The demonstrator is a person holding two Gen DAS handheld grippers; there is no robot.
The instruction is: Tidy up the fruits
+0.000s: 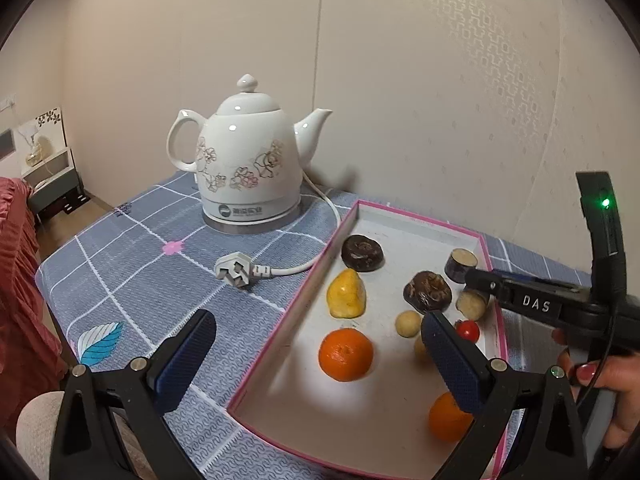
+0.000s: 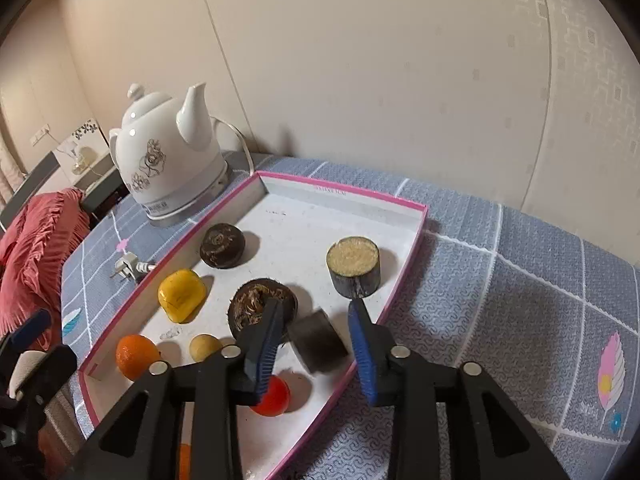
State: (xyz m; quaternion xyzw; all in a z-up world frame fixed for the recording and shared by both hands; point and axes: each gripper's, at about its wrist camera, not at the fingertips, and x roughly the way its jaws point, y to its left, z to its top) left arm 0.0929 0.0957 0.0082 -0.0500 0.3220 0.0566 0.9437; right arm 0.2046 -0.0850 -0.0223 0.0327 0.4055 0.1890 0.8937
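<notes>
A white tray with a pink rim [image 1: 280,320] [image 2: 344,190] holds the fruits. In it lie two oranges [image 1: 346,354], a yellow fruit [image 1: 346,294] [image 2: 180,294], two dark round fruits [image 1: 362,254] [image 2: 222,246], small beige balls [image 1: 408,322], a cherry tomato [image 1: 468,330] [image 2: 274,398] and an upright dark cane piece [image 2: 354,266]. My right gripper [image 2: 314,312] [image 1: 476,280] stands slightly open over the tray's right side. A second dark cane piece [image 2: 318,340] [image 1: 472,304] lies blurred on its side between the pads, which do not press on it. My left gripper [image 1: 318,320] is wide open and empty above the near orange.
A white flowered kettle [image 1: 248,160] [image 2: 168,160] stands on the blue checked tablecloth [image 1: 140,260] behind the tray, with its cord and plug [image 1: 234,270] beside the tray's left wall. The wall is close behind. Red bedding [image 1: 16,260] lies off the table's left edge.
</notes>
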